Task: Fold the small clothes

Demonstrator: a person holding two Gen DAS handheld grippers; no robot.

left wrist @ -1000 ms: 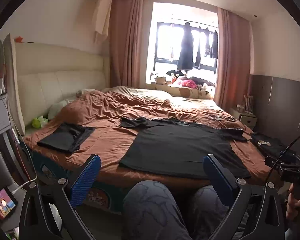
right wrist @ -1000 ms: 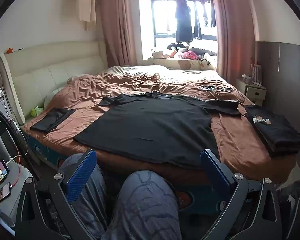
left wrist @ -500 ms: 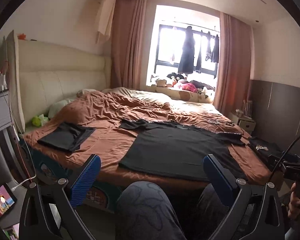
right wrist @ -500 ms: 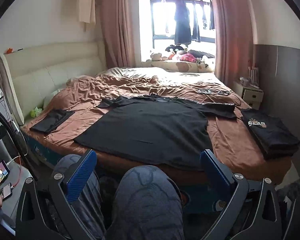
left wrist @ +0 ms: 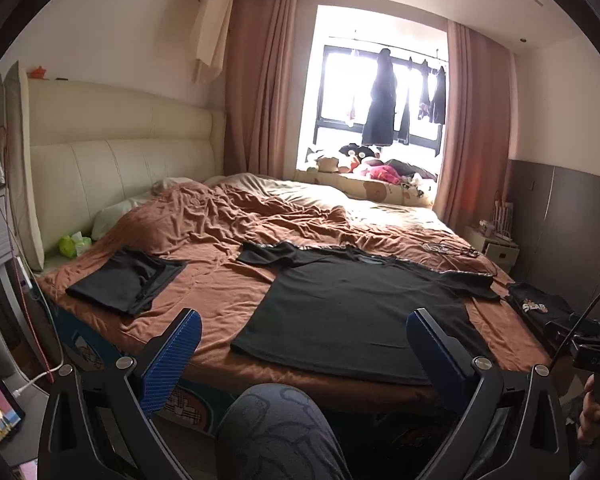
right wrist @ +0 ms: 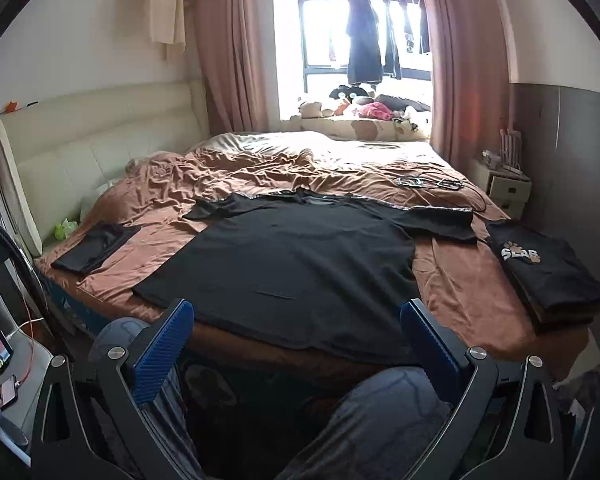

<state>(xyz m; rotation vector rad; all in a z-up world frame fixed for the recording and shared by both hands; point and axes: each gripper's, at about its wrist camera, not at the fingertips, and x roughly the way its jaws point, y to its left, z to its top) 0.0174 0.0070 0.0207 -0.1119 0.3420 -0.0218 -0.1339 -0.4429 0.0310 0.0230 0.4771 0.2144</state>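
the black t-shirt (right wrist: 296, 260) lies spread flat on the bed (right wrist: 452, 280), collar toward the window, both sleeves out, hem at the near edge just beyond the person's knees (right wrist: 380, 412). it is unfolded; the fold has not begun.

left tongs (left wrist: 300, 344): jaws wide, nothing between them, held short of the bed and clear of the cloth. right tongs (right wrist: 296, 336): jaws wide, empty, likewise short of the hem. neither touches the garment.

judgement: the step in hand is the approach to the first fold. the next move calls for both tongs to go forward to the shirt, each closing on one layer of edge only, most likely hem corner or sleeve, without catching the brown sheet (left wrist: 220, 288) beneath. thin cloth lying flat on soft bedding may be hard to pinch cleanly.

already folded: a dark garment (left wrist: 124, 284) toward the headboard side, and a black stack with a printed logo (right wrist: 540, 276) at the opposite bed edge, well apart from the shirt.

containers: none seen in either view; nothing to report held in any.
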